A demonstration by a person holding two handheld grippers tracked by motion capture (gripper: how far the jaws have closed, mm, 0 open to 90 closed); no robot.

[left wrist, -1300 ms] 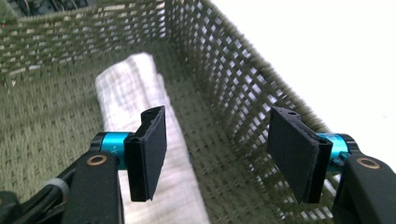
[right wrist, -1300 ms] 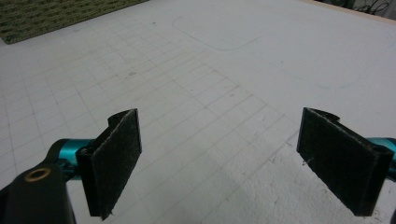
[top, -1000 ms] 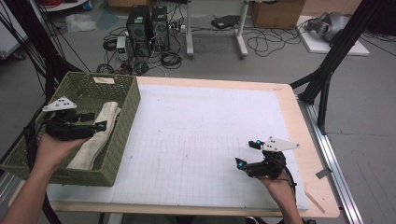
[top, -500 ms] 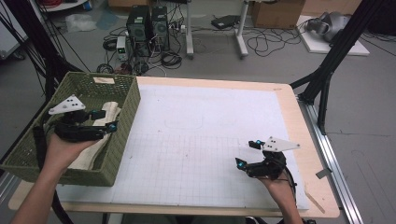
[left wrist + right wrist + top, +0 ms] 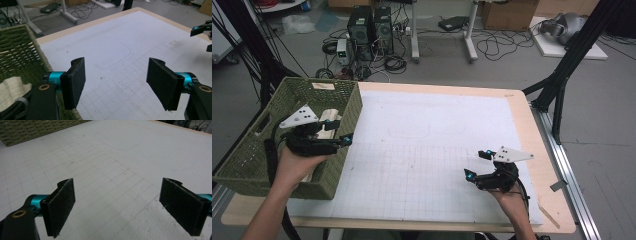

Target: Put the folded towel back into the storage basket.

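Observation:
A green woven basket [image 5: 319,84] stands on the table's left end, with a folded beige cloth [image 5: 332,114] lying inside. My left gripper [image 5: 338,131] hovers over the basket's right wall, pointing toward the white grid mat [image 5: 437,140]. It is open and holds nothing. In the left gripper view, the left gripper [image 5: 117,75] frames bare mat, with the basket [image 5: 17,47] and cloth [image 5: 10,87] at the left. My right gripper [image 5: 475,164] rests low over the mat's front right, open and holding nothing. In its own view, the right gripper [image 5: 117,202] spans only grid lines.
A faint rounded outline [image 5: 409,131] is drawn on the mat's middle. The wooden table edge [image 5: 532,125] runs along the right, beside a black stand leg [image 5: 557,85]. Computer towers [image 5: 372,22] and cables sit on the floor behind the table.
My left gripper has moved rightward from inside the basket, off the cloth, to above the basket's right wall. The right gripper has stayed put.

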